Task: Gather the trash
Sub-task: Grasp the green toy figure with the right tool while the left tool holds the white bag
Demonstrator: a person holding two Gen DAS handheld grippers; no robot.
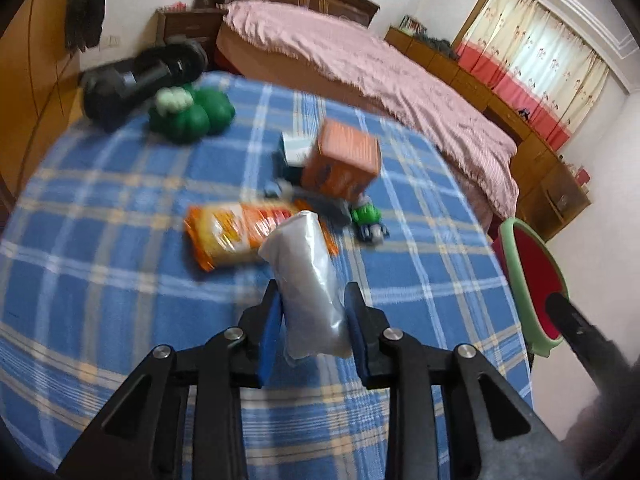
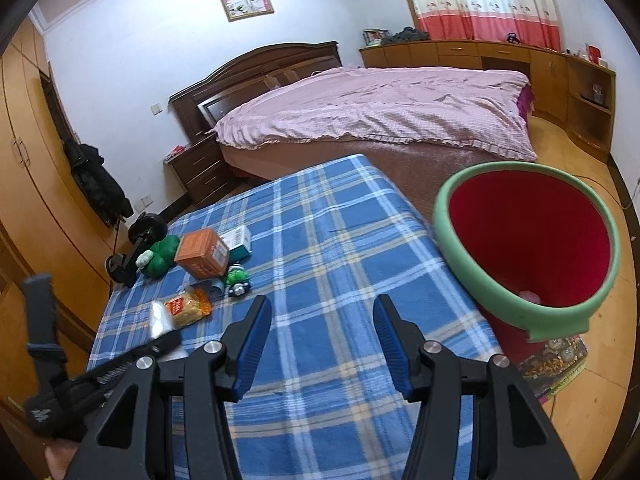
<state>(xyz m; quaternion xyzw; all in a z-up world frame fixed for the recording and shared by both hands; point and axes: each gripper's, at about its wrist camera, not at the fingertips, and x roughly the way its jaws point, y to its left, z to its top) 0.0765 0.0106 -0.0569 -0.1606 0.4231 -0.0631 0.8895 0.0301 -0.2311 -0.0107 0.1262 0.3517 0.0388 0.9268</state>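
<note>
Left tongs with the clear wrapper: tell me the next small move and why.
Probably carry the clear wrapper toward the red bin beside the blue plaid table. The left tongs already have it between their pads, lifted off the cloth, while the right tongs stand open with nothing between them, and the bin is open-topped.

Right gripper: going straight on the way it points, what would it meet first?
Probably the blue plaid tablecloth; the right gripper stands open and empty, with bare cloth ahead. Depth is uncertain.
</note>
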